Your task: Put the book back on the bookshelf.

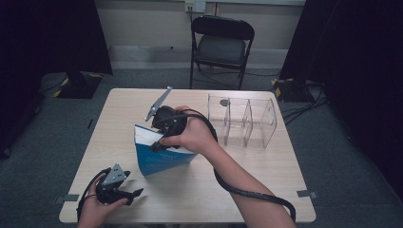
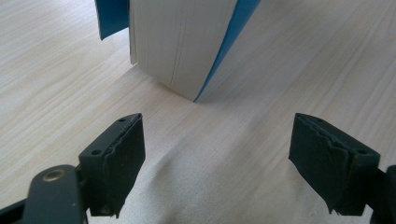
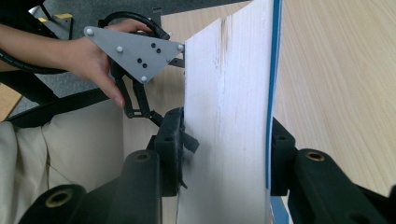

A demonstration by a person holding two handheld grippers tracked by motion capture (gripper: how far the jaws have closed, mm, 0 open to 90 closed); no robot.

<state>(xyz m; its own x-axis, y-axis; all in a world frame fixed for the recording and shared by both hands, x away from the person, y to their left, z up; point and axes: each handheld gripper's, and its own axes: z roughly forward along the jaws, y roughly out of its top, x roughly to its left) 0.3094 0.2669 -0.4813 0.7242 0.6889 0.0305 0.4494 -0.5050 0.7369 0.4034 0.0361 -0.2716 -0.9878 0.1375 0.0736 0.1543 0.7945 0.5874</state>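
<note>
The left tool (image 1: 124,192) was held low near the tabletop's (image 1: 266,171) front left corner, its jaws apart with nothing between them, pointed toward the book (image 1: 159,152). The left hand (image 1: 95,209) was wrapped around it from below, close to the edge. The book was stood on its lower edge near the middle of the tabletop, tilted, and was clamped at its top by the right tool (image 1: 159,142), with the pages and blue cover pressed between the jaws. The right hand (image 1: 195,135) was reached forward over the book, wrist bent downward. A slip could be judged likely: if the grip were loosened, the tilted book could be dropped flat or its pages fanned open. The clear plastic organizer (image 1: 247,118) was left well apart at the right.
</note>
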